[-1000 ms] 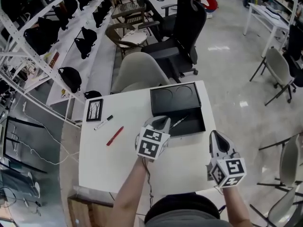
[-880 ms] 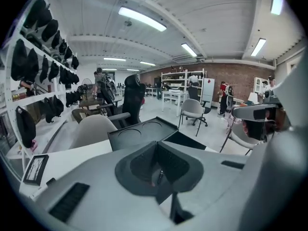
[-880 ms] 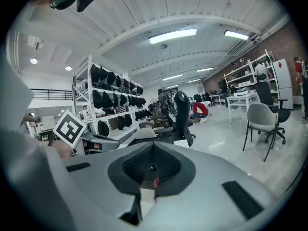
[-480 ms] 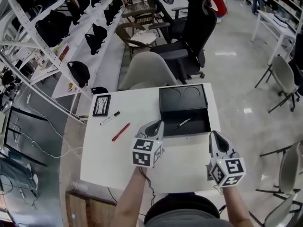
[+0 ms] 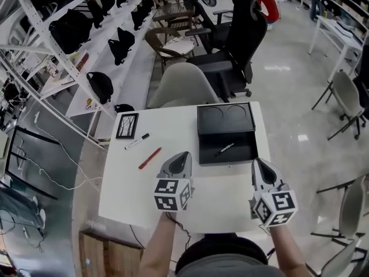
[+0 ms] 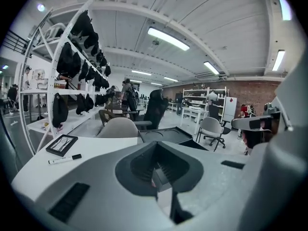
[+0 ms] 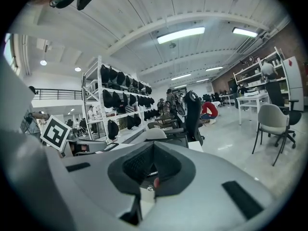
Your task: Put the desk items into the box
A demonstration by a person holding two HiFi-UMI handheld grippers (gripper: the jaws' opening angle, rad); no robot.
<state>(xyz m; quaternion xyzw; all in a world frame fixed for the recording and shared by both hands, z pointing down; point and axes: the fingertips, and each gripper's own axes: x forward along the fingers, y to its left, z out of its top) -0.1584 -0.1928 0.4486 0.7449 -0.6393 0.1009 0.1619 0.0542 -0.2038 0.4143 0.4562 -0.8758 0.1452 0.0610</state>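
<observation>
Workshop floor with shelving at the upper left and chairs at the top of the head view; a white counter point(image 5: 132, 195) fills the lower middle.

Box: an open black box point(image 5: 242, 152) sits right of centre on the counter, its lid point(image 5: 225, 118) folded back towards the top. One black pen point(image 5: 225, 149) already lies inside.

Items still out: a red pen point(image 5: 149, 158), a marker point(image 5: 136, 141) and a small picture frame point(image 5: 127, 126), stepping away towards the upper left, all well apart from the box.

Left tool point(image 5: 183, 156): clenched, nothing between its jaws. Right tool point(image 5: 257, 163): jaws likewise together and empty, just below the box's lower right corner.

Governing relation: the red pen lies just left of the left tool's tip, its long axis running from lower left to upper right. The left tool is plainly the nearer; the right tool has the box between it and all three items. Judgement: the jaws must part before any pick-up.

Not verifiable: the red pen does not show in the left gripper view, where the tool's body covers the near counter. The frame's contents are too small to read.
</observation>
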